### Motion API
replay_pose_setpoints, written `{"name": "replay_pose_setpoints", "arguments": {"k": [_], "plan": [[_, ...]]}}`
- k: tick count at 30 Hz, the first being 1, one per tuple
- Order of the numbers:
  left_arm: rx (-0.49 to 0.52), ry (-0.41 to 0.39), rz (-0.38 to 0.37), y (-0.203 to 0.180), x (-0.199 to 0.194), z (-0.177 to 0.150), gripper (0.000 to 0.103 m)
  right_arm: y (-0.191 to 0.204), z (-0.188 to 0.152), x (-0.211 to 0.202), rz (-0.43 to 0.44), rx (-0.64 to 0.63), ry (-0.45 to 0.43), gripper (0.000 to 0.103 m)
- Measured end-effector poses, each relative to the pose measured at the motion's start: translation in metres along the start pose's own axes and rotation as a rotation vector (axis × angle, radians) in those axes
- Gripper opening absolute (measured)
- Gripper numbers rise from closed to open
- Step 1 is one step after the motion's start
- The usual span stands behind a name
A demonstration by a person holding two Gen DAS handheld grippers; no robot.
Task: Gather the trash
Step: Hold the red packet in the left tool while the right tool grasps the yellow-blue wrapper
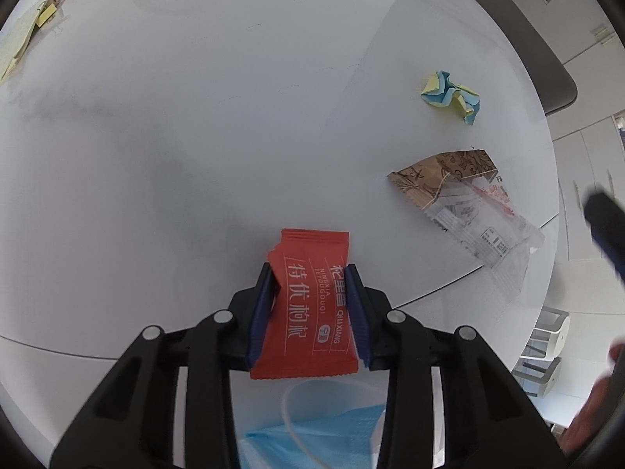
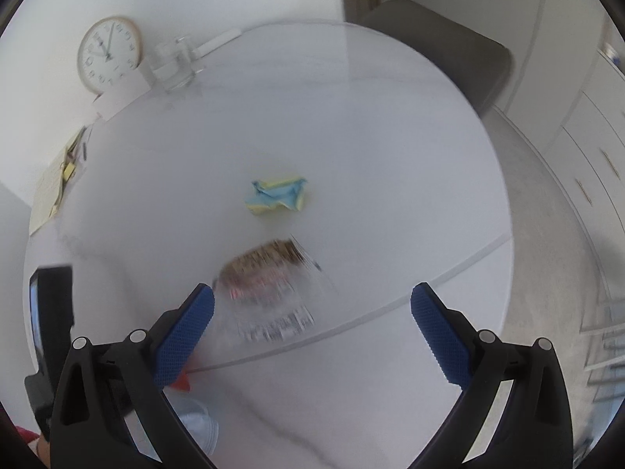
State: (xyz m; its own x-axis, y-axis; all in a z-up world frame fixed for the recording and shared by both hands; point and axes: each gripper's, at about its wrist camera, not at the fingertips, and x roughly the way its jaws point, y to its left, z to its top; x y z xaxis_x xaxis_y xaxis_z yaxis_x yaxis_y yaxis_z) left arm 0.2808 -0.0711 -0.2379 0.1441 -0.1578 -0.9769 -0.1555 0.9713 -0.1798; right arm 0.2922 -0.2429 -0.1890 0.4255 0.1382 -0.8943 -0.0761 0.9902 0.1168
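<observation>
My left gripper (image 1: 310, 277) is shut on a red snack wrapper (image 1: 308, 305) with white Chinese lettering and holds it above the white round table (image 1: 195, 136). A blue face mask (image 1: 312, 430) lies below it. A crumpled yellow and blue paper (image 1: 453, 95) and a brown and clear plastic wrapper (image 1: 457, 199) lie on the table to the right. My right gripper (image 2: 312, 312) is open and empty, above the table's near edge, with the plastic wrapper (image 2: 269, 293) just ahead between its fingers and the crumpled paper (image 2: 277, 195) beyond.
A round wall clock (image 2: 109, 52) and a glass jar (image 2: 174, 64) stand at the table's far side. Papers and sticky notes (image 2: 58, 179) lie at the left edge. A grey chair (image 2: 441, 47) stands behind the table. White cabinets (image 2: 586, 148) line the right.
</observation>
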Motion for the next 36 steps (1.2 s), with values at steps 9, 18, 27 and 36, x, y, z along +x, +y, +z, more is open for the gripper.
{"name": "replay_pose_setpoints", "arguments": {"k": [9, 18, 27, 36], "plan": [[0.04, -0.052, 0.002, -0.002, 0.005, 0.024, 0.036, 0.027, 0.068, 0.09, -0.018, -0.083, 0.167, 0.1], [0.05, -0.062, -0.002, -0.001, 0.011, 0.043, 0.036, 0.047, 0.08, 0.126, -0.094, 0.073, 0.175, 0.1], [0.071, -0.061, -0.006, 0.001, 0.007, 0.024, 0.036, 0.057, 0.079, 0.128, -0.144, 0.034, 0.164, 0.053], [0.118, -0.091, -0.008, 0.012, -0.019, 0.01, 0.036, 0.051, 0.076, 0.062, -0.115, 0.005, 0.033, 0.053]]}}
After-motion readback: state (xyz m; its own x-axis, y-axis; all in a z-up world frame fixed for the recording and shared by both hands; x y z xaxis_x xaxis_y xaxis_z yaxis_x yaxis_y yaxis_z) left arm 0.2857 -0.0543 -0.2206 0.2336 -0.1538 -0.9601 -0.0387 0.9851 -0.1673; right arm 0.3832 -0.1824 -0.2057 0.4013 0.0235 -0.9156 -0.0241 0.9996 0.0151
